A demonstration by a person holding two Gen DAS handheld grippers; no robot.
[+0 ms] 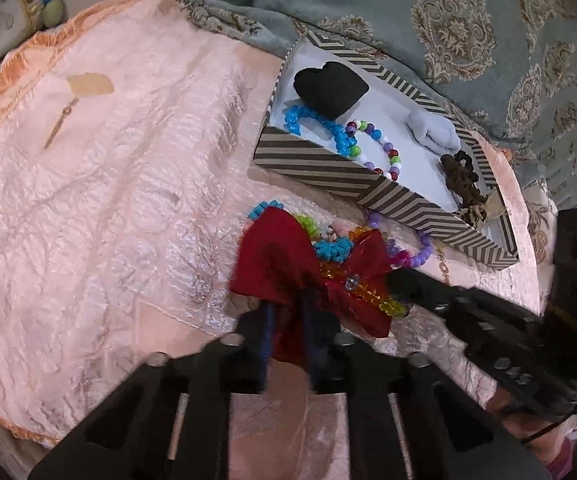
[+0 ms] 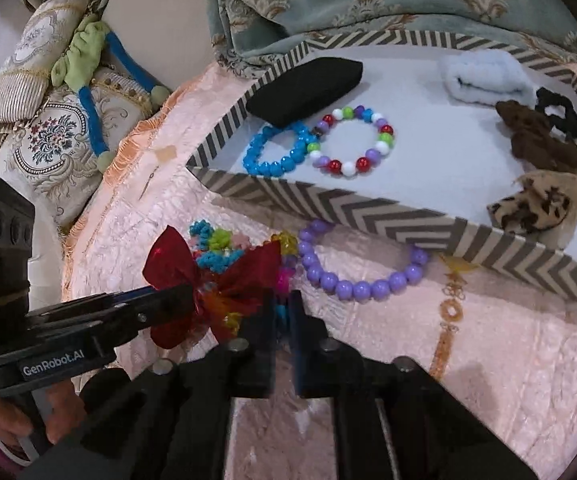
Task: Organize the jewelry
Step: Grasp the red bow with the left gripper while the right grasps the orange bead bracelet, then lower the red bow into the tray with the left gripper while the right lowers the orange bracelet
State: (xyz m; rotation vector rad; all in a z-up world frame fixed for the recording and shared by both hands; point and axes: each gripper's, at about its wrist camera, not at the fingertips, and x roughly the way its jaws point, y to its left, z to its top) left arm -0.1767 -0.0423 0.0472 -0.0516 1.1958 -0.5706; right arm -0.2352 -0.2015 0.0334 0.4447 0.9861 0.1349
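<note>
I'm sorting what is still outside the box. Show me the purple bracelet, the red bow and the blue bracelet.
purple bracelet (image 2: 358, 289): right wrist view, a lower bead.
red bow (image 1: 272, 264): left wrist view, its left wing.
blue bracelet (image 2: 274, 168): right wrist view, a bottom bead, inside the box.

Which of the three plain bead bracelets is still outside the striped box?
The purple bracelet: it lies on the pink cloth against the box's front wall. The blue bracelet and multicoloured bracelet lie inside.
</note>
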